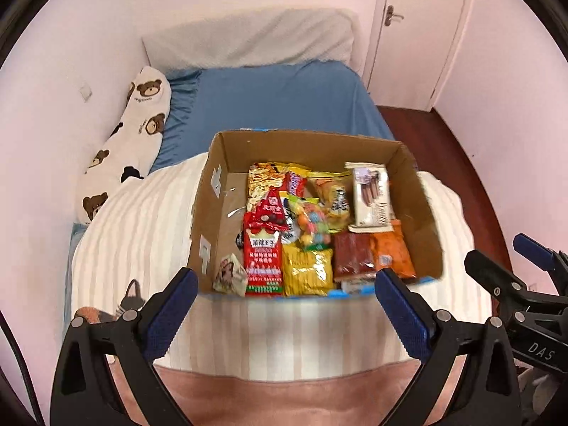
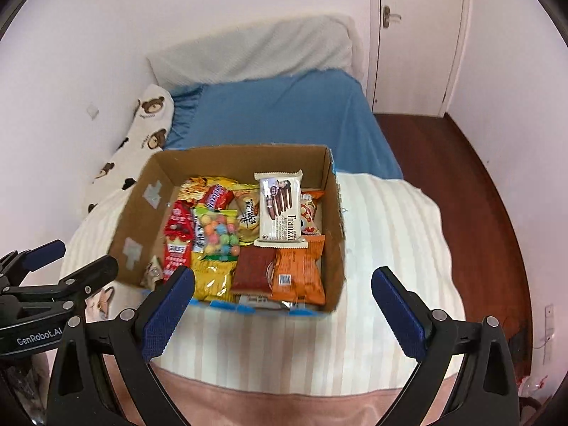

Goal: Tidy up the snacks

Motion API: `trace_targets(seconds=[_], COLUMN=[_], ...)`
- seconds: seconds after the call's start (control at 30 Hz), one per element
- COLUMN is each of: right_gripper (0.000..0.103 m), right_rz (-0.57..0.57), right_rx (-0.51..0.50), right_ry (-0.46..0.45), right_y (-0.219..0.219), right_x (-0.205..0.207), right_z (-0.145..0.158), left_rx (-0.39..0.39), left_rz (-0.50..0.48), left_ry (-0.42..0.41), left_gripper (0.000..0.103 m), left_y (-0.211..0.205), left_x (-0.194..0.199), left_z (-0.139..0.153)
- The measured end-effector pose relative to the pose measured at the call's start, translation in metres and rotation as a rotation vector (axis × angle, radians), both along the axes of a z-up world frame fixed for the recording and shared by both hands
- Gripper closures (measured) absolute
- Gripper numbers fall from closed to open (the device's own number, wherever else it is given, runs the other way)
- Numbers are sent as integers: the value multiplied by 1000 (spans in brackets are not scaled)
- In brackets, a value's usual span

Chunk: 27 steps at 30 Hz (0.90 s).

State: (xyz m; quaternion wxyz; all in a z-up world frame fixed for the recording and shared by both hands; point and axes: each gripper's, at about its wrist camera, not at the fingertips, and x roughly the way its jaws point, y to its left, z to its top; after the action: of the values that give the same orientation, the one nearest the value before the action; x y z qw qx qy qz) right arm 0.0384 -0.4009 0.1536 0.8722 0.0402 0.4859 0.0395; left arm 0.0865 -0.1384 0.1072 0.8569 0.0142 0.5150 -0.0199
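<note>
An open cardboard box (image 1: 220,223) (image 2: 138,220) sits on the bed, filled with several snack packs. A white Franzzi wafer pack (image 1: 371,197) (image 2: 280,209) lies on top at the right. A bag of coloured candy balls (image 1: 312,225) (image 2: 218,234), a red packet (image 1: 262,259) (image 2: 176,245), a yellow packet (image 1: 307,271) (image 2: 213,277) and an orange packet (image 1: 392,250) (image 2: 298,273) show too. My left gripper (image 1: 285,280) is open and empty, just before the box's near edge. My right gripper (image 2: 284,278) is open and empty, also at the near edge.
The box rests on a white striped quilt (image 1: 142,234) (image 2: 390,230) over a blue sheet (image 1: 284,99) (image 2: 284,113). A bear-print pillow (image 1: 131,135) (image 2: 142,131) lies along the left wall. A door (image 1: 422,28) and dark wood floor (image 2: 461,177) are at the right.
</note>
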Motion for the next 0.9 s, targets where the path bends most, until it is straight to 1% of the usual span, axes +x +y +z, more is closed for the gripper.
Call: trace_targets(seconds=[0.17,0.33,0.43,0.6,0.67,0.9], right_gripper=[1,0,0,0,0,0], right_rz=[-1,-13,-11,-1,8,16], right_rx=[13,2,7,6,-3,-17], right_ry=[-68,-128,-146,-177,-187,-208], right_y=[-2,-3,-4,-4,-4,-8], right_x=[-47,-85,-101,-129,-140,-161], right_z=[39,69,82,102,109,123], left_rx=[-16,-26,-20,-32,-18,4], left_rz=[-6,10,18,43,54,73], left_ry=[-39,-75,-95,-100,-110,-144], left_gripper=[1,1,1,1,1,1], left_y=[-2,1,2,5,6,7], left_x=[-39,-73,-91,-112,-121,-142], left_z=[27,52,64,78,83,99])
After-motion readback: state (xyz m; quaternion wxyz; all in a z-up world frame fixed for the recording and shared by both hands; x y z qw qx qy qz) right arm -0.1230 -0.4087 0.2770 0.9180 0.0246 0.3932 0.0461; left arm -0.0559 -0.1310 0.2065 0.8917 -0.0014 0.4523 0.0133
